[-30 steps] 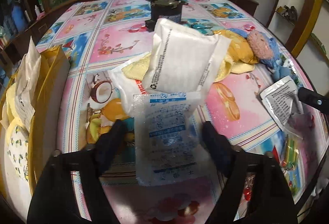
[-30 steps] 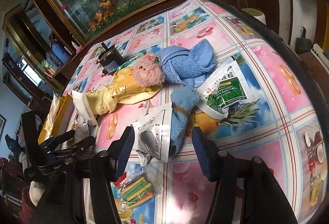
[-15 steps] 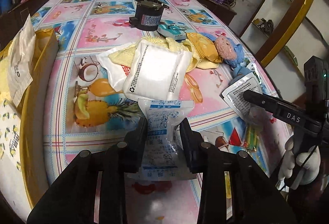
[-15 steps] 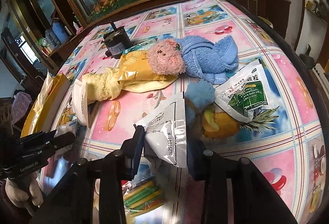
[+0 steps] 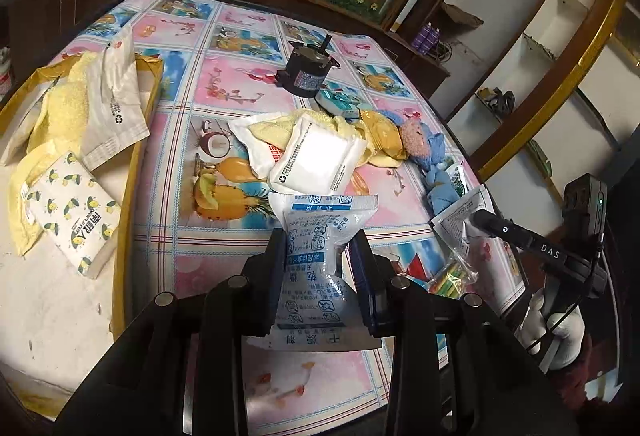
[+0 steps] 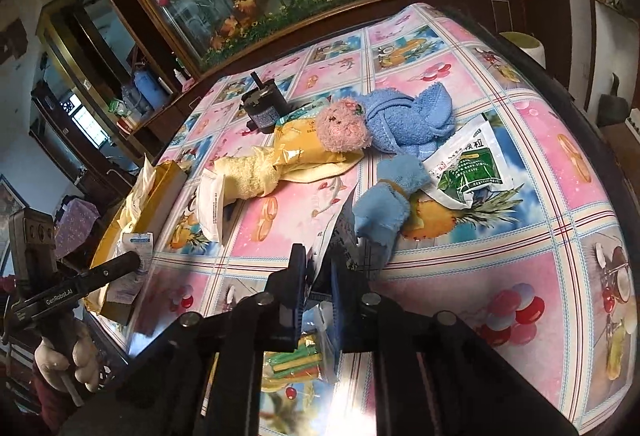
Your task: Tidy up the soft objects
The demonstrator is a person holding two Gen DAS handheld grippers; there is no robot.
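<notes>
- Left view: the left hand-held gripper (image 5: 320, 260) pinches a blue-print pouch (image 5: 320, 260), lifted over the worktop (image 5: 240, 84). The yellow box (image 5: 132, 172) on the left already holds a few soft packs. A pile (image 5: 320, 152) still waits.
- Right view: the right hand-held gripper (image 6: 318, 278) pinches a silver packet (image 6: 334, 232), I think. The blue towel (image 6: 408, 124) and green packet (image 6: 472, 164) are not yet sorted.

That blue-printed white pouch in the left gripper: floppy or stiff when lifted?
Probably floppy: the pouch pinches to a narrow waist in the left gripper and flares above. Likely light for its size. Its glossy film may be slippery.
</notes>
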